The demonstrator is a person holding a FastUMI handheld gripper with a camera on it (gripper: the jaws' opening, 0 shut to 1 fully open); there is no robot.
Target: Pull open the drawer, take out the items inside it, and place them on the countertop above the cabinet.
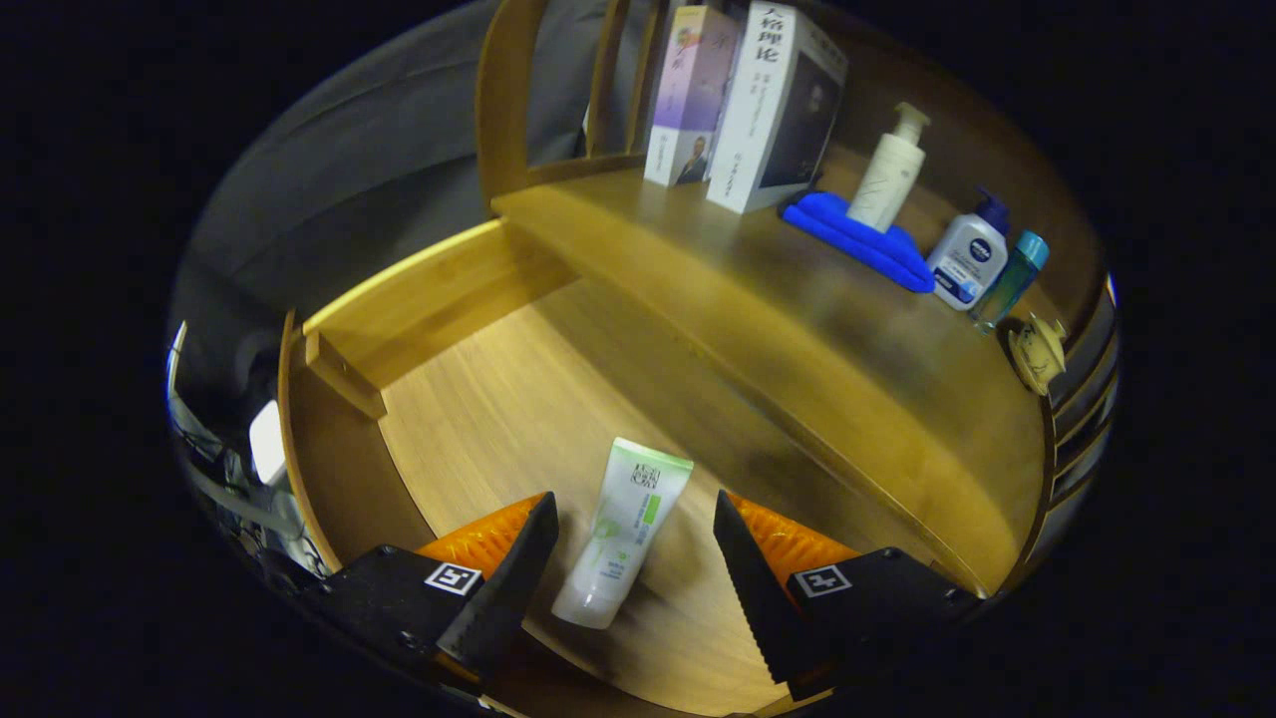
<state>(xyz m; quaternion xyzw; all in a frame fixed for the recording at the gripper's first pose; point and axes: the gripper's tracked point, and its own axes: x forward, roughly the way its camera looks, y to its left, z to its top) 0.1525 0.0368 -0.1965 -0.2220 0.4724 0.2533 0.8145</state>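
Tube [625, 534] likely light and soft-walled, so it would squash under hard squeeze; smooth plastic, probably a bit slippery. Best grip looked like mid-body across the width, where it was fullest, not the flat crimped end or the cap. It lay flat, so fingers had to come down either side and reach nearly to the floor.

Tube was white with green top band and green print, wide flat end pointing away from the gripper [635, 558], narrow cap end nearest it. It sat on the floor of the open drawer [478, 399], between the fingers, touching neither. Claw was wide, holding nothing.

Countertop [797, 329] was just beyond the drawer, bare at its near part; books [743, 100], blue cloth [862, 244] and bottles [972, 259] stood further back.
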